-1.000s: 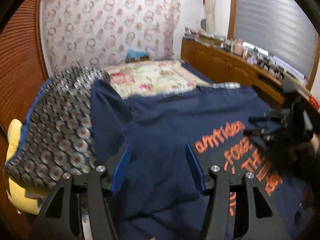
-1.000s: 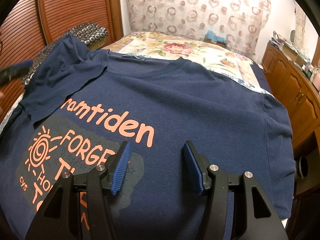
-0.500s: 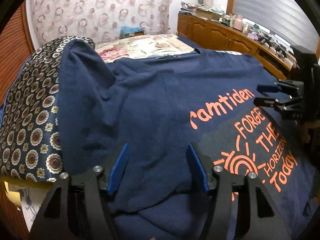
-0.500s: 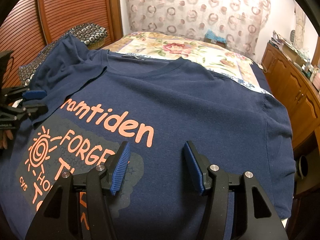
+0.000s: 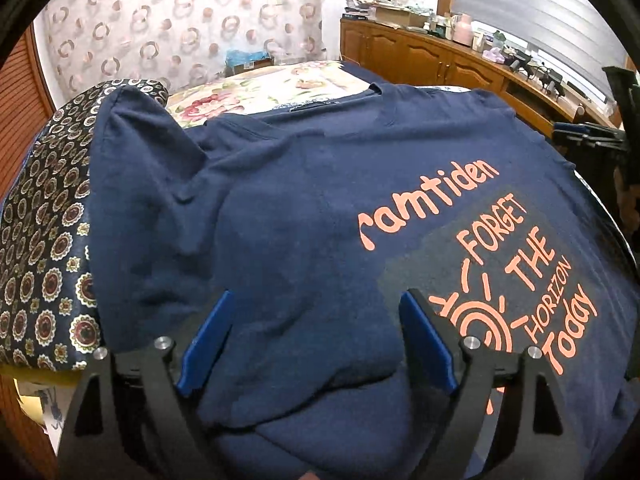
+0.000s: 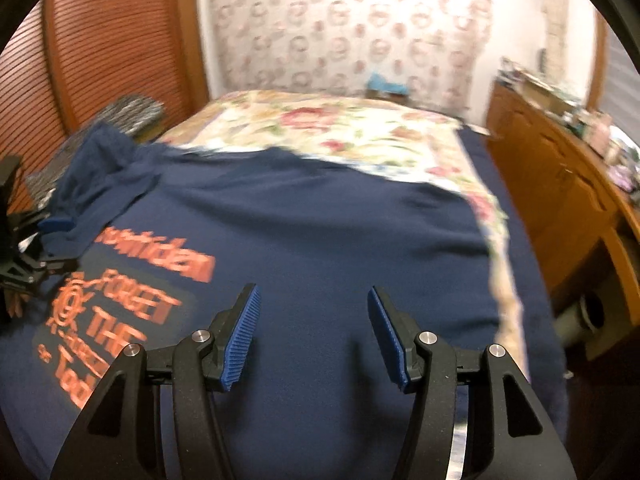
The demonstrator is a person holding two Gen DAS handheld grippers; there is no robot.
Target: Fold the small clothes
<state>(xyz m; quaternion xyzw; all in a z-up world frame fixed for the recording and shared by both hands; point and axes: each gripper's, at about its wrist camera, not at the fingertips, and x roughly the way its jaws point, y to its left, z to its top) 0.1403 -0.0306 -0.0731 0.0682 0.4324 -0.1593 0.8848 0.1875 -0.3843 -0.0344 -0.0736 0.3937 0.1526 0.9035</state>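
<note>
A navy T-shirt [image 5: 300,200] with orange lettering lies face up on the bed. Its left sleeve [image 5: 136,152] is bunched up against a patterned pillow. My left gripper [image 5: 316,296] hovers low over the shirt's left side near the hem. Its jaws are opening wide, with only flat cloth beneath them and nothing pinched. My right gripper [image 6: 313,289] stands open above the plain right half of the T-shirt [image 6: 320,220], holding nothing. The right gripper [image 5: 580,136] also shows at the far right edge of the left wrist view, and the left gripper [image 6: 44,236] at the left edge of the right wrist view.
A dark pillow [image 5: 40,240] with round motifs lies along the shirt's left side. Beyond the collar spreads a floral bedspread [image 5: 260,88]. A wooden sideboard [image 6: 560,200] crowded with small items runs along the right of the bed. A louvred wooden door [image 6: 100,40] stands at the left.
The left gripper's jaws have spread much wider and it has sunk closer to the shirt. The right gripper has swept sideways to the right, blurring its view.
</note>
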